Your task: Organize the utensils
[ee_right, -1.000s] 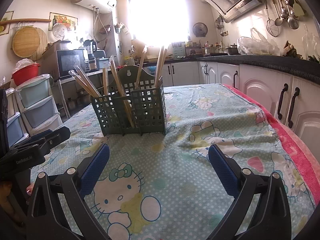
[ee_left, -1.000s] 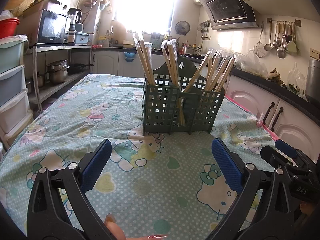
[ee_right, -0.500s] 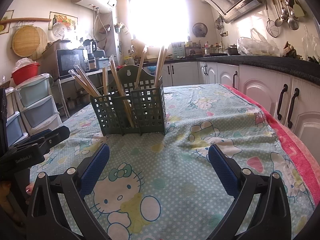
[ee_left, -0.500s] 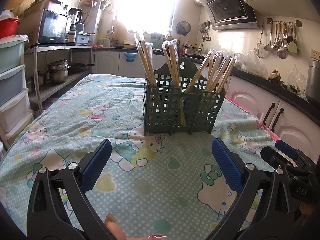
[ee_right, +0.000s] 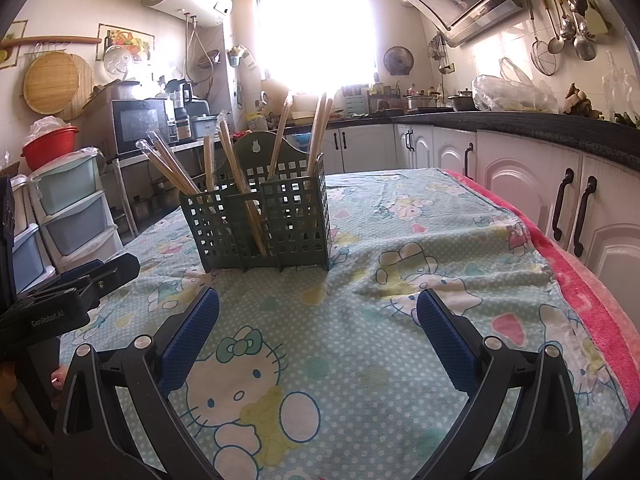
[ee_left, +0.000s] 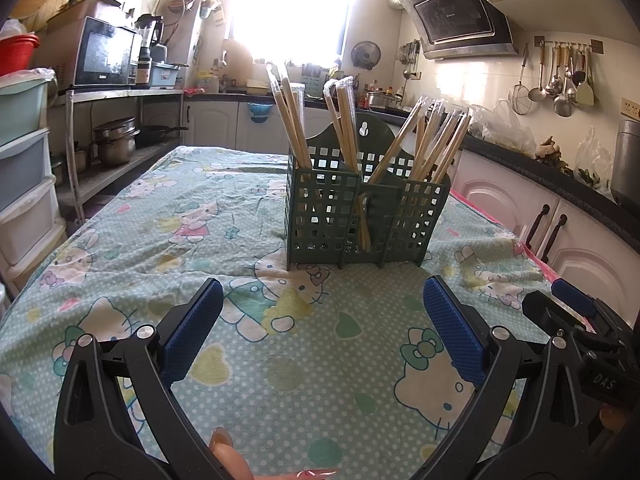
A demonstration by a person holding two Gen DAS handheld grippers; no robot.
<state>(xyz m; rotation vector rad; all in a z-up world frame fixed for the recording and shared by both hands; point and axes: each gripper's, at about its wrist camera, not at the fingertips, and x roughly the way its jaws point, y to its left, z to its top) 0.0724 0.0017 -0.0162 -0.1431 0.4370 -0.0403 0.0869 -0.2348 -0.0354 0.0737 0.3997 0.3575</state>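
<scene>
Green caddy (ee_left: 362, 216) amid bare tablecloth (ee_left: 168, 240)

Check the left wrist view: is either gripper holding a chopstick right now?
No; the left gripper and right gripper are both open and empty, and the chopsticks stand in the green holder.

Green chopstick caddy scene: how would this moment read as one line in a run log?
left claw: open, empty | right claw: open, empty | green caddy: upright on tablecloth, wrapped chopsticks inside

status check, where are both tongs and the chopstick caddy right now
Left tongs open, empty. Right tongs open, empty. Green caddy upright on the tablecloth, chopsticks standing inside. Nothing between tongs and caddy.
</scene>
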